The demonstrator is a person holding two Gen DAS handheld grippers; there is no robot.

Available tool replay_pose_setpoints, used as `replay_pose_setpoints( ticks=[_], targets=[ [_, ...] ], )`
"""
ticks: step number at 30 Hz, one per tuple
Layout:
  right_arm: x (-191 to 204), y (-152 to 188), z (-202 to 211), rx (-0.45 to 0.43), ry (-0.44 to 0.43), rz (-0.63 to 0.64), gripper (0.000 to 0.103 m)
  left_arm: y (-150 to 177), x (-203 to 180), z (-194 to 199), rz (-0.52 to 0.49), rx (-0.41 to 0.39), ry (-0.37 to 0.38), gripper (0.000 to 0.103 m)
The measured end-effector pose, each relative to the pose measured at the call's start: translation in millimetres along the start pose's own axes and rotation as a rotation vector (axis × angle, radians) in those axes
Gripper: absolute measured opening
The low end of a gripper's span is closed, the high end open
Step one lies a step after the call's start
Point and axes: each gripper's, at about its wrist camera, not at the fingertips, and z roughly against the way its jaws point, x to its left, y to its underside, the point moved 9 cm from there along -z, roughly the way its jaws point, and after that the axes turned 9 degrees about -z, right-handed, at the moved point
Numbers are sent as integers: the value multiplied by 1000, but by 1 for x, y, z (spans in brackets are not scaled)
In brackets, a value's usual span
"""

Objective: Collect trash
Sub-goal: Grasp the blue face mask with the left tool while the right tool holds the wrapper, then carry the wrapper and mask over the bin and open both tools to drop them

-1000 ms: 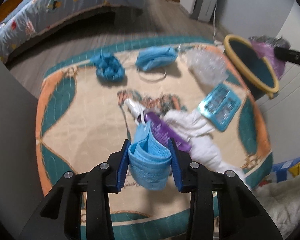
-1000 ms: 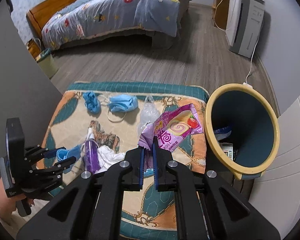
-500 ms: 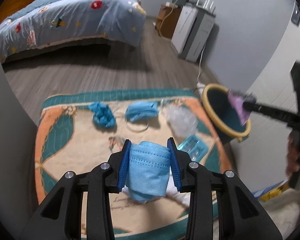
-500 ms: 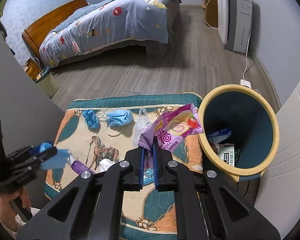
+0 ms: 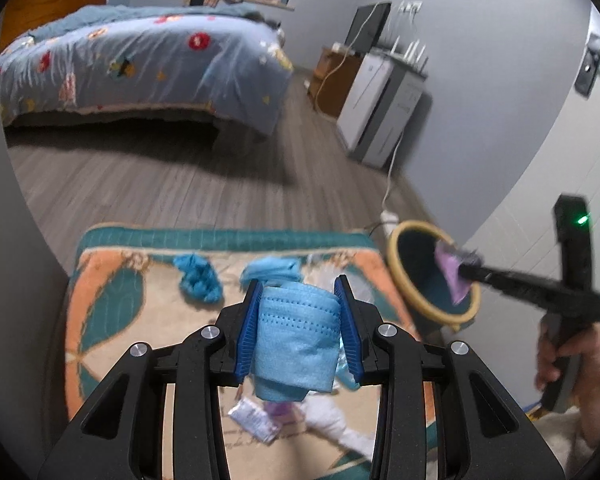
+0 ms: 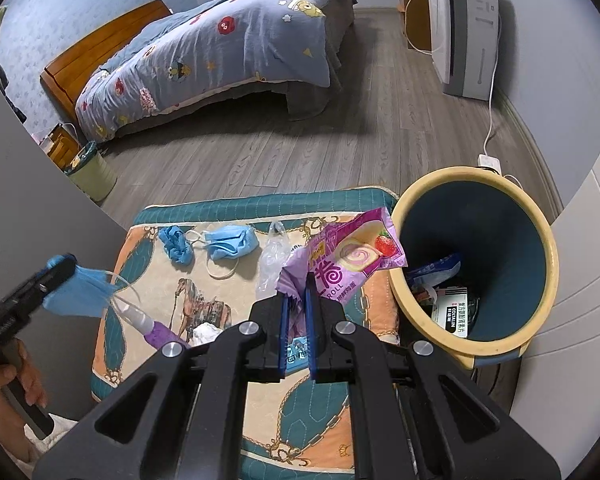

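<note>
My left gripper [image 5: 299, 292] is shut on a folded blue face mask [image 5: 296, 340], held in the air above the patterned mat [image 5: 112, 304]. In the right wrist view that mask [image 6: 80, 290] hangs at the left over the mat [image 6: 140, 248]. My right gripper [image 6: 296, 284] is shut on a purple snack wrapper [image 6: 352, 252], which sticks out beside the yellow-rimmed bin [image 6: 548, 264]. From the left wrist view the wrapper [image 5: 452, 276] hangs over the bin [image 5: 404, 276] mouth. A second blue mask [image 6: 230, 242], a crumpled blue glove [image 6: 176, 244] and a clear plastic bag [image 6: 272, 256] lie on the mat.
A purple spray bottle [image 6: 148, 322] and white tissue [image 6: 208, 332] lie near the mat's front. The bin holds several packets [image 6: 448, 308]. A bed [image 6: 228, 52] stands across the wooden floor, a white appliance [image 6: 464, 28] with a cable by the right wall, a small green bin [image 6: 92, 176] at left.
My left gripper has lifted the blue mask off the mat and tilted up, so more of the room shows. The right gripper with the wrapper has shifted slightly toward the bin.
</note>
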Motion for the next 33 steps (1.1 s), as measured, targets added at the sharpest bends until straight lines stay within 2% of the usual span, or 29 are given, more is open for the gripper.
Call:
replay_pose_setpoints(
  ticks=[5, 11, 17, 24, 33],
  targets=[
    [-1, 0, -1, 3, 3, 6, 7, -10, -10, 7, -40, -23, 3, 38],
    [-4, -5, 3, -11, -3, -11, 7, -18, -15, 14, -92, -60, -49, 38],
    [-6, -8, 9, -28, -7, -26, 7, -33, -26, 29, -114, -115, -37, 38],
    [-29, -23, 15, -62, 14, -69, 7, -36, -50, 15, -166, -87, -14, 38],
    [-96, -40, 9, -68, 61, -199, 7, -37, -95, -37, -253, -1, 34, 38]
  ],
)
